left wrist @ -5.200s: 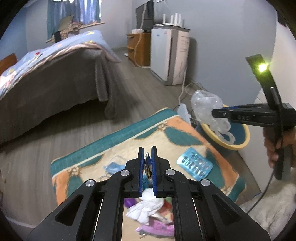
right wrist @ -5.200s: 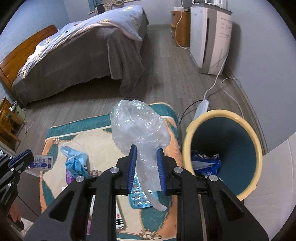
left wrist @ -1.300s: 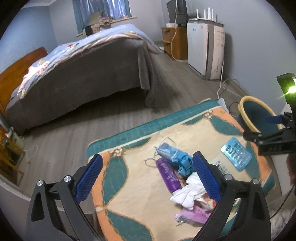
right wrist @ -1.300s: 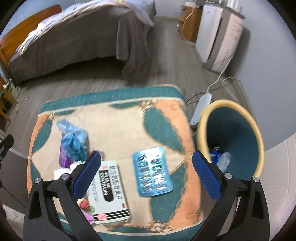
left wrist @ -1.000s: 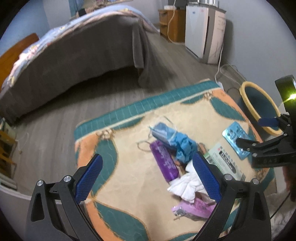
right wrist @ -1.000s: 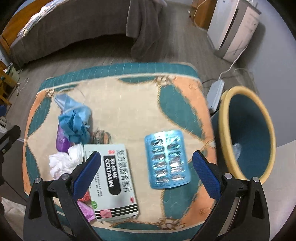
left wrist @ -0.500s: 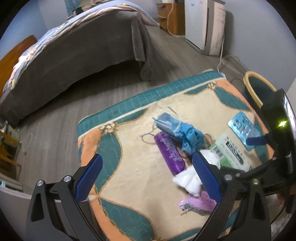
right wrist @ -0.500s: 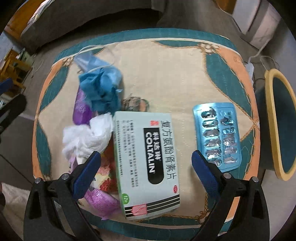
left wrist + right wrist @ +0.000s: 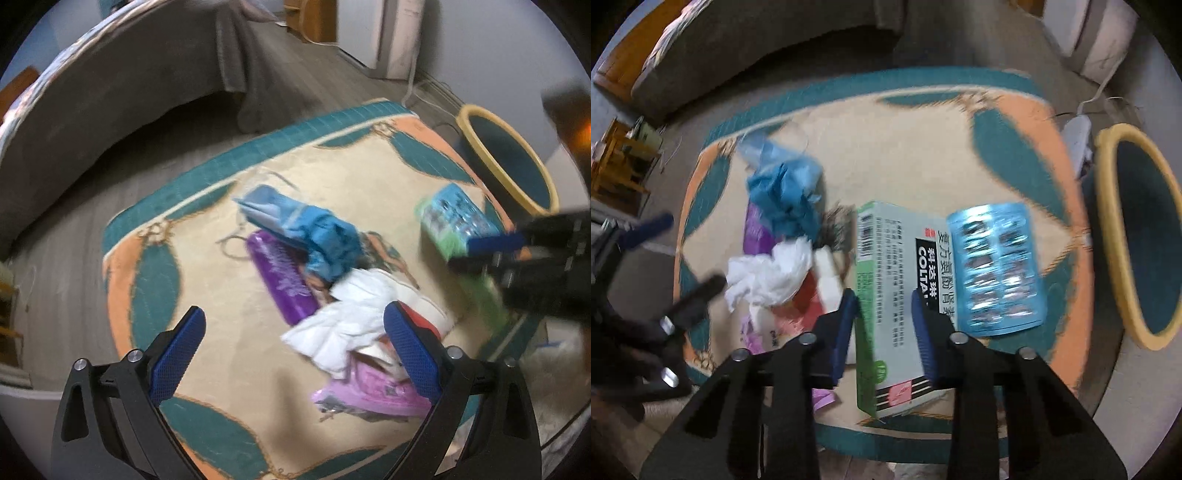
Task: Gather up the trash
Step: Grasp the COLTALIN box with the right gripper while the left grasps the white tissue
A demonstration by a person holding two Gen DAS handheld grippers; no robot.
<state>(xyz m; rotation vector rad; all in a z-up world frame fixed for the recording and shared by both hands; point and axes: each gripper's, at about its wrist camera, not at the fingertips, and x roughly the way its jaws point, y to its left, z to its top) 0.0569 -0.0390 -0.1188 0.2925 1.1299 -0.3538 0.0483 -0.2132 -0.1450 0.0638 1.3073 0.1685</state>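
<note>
My right gripper [image 9: 884, 328] has closed onto the green-and-white medicine box [image 9: 890, 295], one finger on each long side; the blue blister pack [image 9: 995, 266] lies across the box's right edge. My left gripper [image 9: 291, 354] is open and empty above the trash pile: white tissue [image 9: 347, 321], purple wrapper [image 9: 280, 277], blue glove and mask [image 9: 325, 236], pink packet [image 9: 373, 395]. The right gripper [image 9: 491, 251] shows blurred at the right of the left wrist view, at the box [image 9: 443, 236]. The yellow-rimmed bin [image 9: 1137, 236] stands right of the mat.
The trash lies on a teal, orange and cream mat [image 9: 923, 147] on a grey wood floor. A bed [image 9: 110, 85] stands behind, a white appliance [image 9: 399, 33] and a power strip [image 9: 1078, 133] at the back right. White fluffy fabric [image 9: 554, 424] lies near right.
My right gripper has dropped to the mat and closed from wide open onto the medicine box. My left gripper has moved lower and closer over the trash pile, still open.
</note>
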